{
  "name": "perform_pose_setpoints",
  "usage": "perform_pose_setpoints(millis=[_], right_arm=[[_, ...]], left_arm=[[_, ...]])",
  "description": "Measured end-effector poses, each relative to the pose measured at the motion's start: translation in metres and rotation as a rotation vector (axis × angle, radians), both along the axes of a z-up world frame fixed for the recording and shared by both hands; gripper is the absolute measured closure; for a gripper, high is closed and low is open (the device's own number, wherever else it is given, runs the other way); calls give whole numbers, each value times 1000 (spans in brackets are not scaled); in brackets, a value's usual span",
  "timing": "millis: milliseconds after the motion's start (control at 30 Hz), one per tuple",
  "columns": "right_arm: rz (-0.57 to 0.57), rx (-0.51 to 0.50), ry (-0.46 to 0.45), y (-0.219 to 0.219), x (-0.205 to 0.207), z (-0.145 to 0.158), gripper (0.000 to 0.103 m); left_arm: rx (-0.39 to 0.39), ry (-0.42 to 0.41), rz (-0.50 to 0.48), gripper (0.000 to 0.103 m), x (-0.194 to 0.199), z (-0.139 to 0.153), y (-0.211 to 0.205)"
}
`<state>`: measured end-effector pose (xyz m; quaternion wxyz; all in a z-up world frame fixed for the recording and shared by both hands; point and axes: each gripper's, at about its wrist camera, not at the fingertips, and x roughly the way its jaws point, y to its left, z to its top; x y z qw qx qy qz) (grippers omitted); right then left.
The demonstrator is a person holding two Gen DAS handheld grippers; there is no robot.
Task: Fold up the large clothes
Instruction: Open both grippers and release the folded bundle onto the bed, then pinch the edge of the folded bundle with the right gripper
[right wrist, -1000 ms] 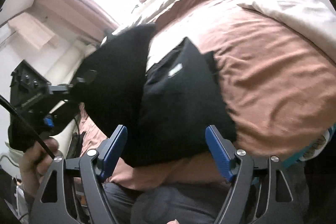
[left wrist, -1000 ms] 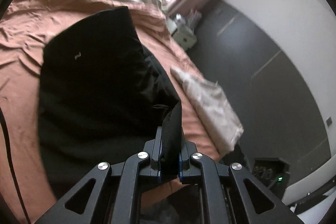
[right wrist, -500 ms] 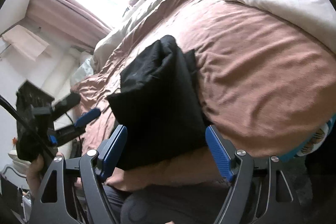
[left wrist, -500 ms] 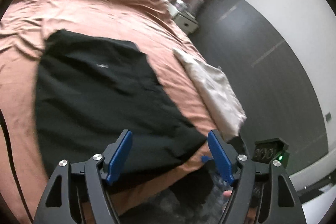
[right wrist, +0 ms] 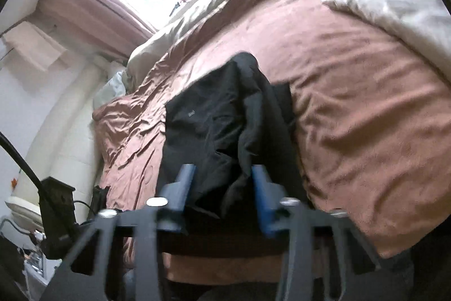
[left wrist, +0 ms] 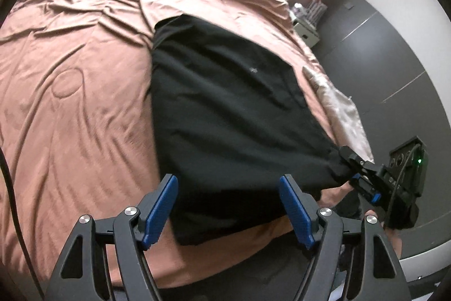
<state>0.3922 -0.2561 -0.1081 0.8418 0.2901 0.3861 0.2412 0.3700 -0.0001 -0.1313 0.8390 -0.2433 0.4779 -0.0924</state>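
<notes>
A black garment point(left wrist: 225, 109) lies folded on the brown bedspread point(left wrist: 79, 92), reaching the bed's near edge. My left gripper point(left wrist: 228, 208) is open and empty, its blue pads above the garment's near edge. My right gripper point(right wrist: 222, 193) has its jaws narrowed around a bunched corner of the garment point(right wrist: 222, 126). In the left wrist view the right gripper point(left wrist: 351, 168) grips the garment's right near corner.
A beige cloth point(left wrist: 344, 114) hangs over the bed's right side, also in the right wrist view point(right wrist: 394, 10). A small nightstand point(left wrist: 307, 30) stands by the dark wall. Pillows and clutter lie at the bed's far end. A black device point(left wrist: 408, 162) sits at the right.
My left gripper let go of the garment and opened; the garment now lies flat. My right gripper moved in and closed on the garment's near right corner.
</notes>
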Motion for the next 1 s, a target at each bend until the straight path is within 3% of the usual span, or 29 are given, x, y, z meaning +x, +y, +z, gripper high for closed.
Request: perform_pose_setpoints(millis=[167, 700, 833, 1000], right_arm=[[-4, 53, 56, -9, -2, -32, 92], [-41, 98, 102, -22, -14, -68, 97], [-49, 64, 106, -21, -15, -64, 97], [-58, 20, 87, -18, -23, -44, 97]], left_arm=[[20, 39, 4, 28, 4, -18, -2], [54, 136, -14, 28, 18, -61, -15], [81, 143, -24, 28, 18, -64, -19], [58, 138, -20, 28, 12, -56, -17]])
